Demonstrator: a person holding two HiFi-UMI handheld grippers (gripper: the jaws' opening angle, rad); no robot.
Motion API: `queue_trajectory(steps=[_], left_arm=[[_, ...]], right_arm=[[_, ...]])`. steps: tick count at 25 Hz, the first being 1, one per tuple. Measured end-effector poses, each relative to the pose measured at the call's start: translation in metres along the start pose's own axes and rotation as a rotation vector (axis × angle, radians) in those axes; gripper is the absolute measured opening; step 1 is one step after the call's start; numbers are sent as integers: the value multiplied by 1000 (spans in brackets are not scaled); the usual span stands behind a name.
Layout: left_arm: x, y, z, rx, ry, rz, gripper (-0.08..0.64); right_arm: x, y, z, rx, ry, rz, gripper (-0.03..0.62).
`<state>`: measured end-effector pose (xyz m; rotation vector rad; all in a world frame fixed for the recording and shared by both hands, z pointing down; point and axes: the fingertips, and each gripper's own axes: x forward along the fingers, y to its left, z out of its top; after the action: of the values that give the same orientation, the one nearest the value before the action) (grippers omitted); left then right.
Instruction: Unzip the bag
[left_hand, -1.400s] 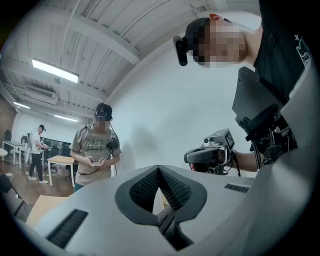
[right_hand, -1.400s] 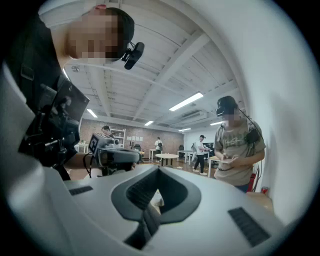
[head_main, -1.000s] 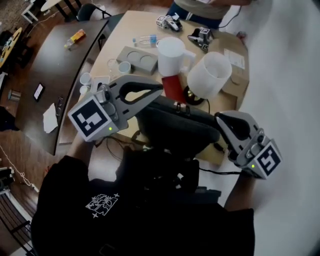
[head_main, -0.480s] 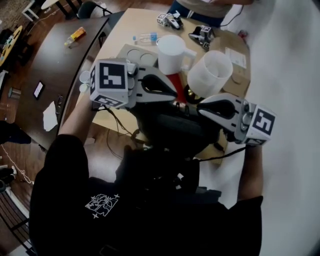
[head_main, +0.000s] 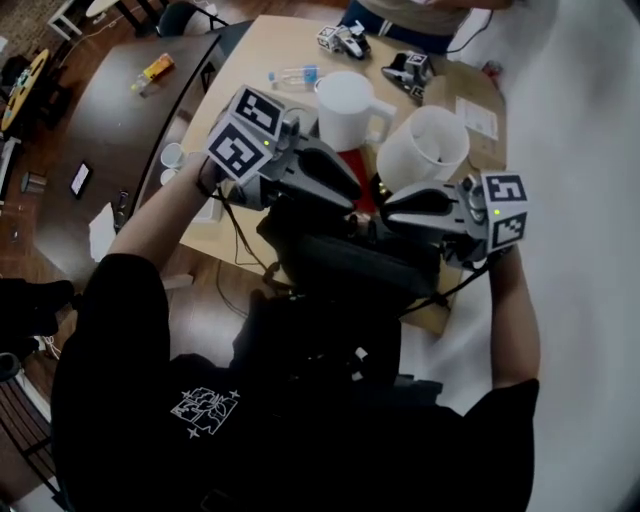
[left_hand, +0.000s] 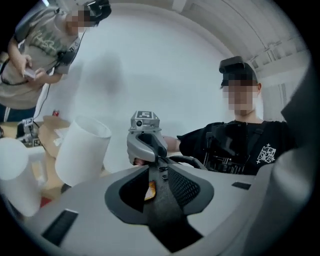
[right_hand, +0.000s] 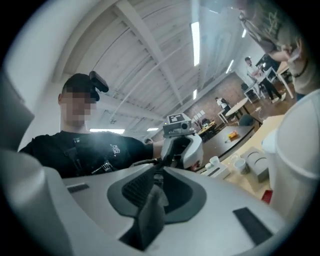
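Head view: white shirt print (head_main: 205, 408), unreadable.

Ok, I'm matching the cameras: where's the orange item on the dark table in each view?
Head view: orange item, top left, on the dark table.
Left gripper view: not in it.
Right gripper view: the item, small, right of centre.
Shared landmark: the shirt's white print.

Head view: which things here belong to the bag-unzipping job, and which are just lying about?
Job: black bag; left hand-held gripper and right hand-held gripper, whose jaws have just been opening, with a dark strip of the bag between them.
Lying about: white jug, white bucket, water bottle, cup, phone.
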<state>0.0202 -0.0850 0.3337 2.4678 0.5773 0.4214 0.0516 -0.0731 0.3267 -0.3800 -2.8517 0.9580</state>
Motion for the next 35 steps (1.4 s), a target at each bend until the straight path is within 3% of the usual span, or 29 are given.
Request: queue_trajectory(steps=[1,8,11,17,20,26,31,32,35], left_arm=[[2,-1,-3,-23,7,-28,134],[7,-3,-3,-207,42,-221,135],[11,-3,-7,-279,98,-274,136],[20,-7,-16,-369,267,-334,135],[24,-9,-17,-375,328,-372,137],[23,-17,-20,-383,370,-442,137],[29,-30,-24,-391,422,-495,135],[29,-32,-24,-383,429,-508,135],[29,-33,-20,-335,416,-506,63]], right_arm=[[3,0,-1,19,6,20,86],[6,-5,-8,220,35,165,87],[8,-7,-10,319,49,222,89],[21,-3,-18,458,178,301,110],[24,-2,-20,487,228,335,110],[26,1,-21,521,284,371,110],[32,11,-25,501,375,397,106],[33,13,-25,490,389,399,72],[31,12,-22,435,411,382,62]])
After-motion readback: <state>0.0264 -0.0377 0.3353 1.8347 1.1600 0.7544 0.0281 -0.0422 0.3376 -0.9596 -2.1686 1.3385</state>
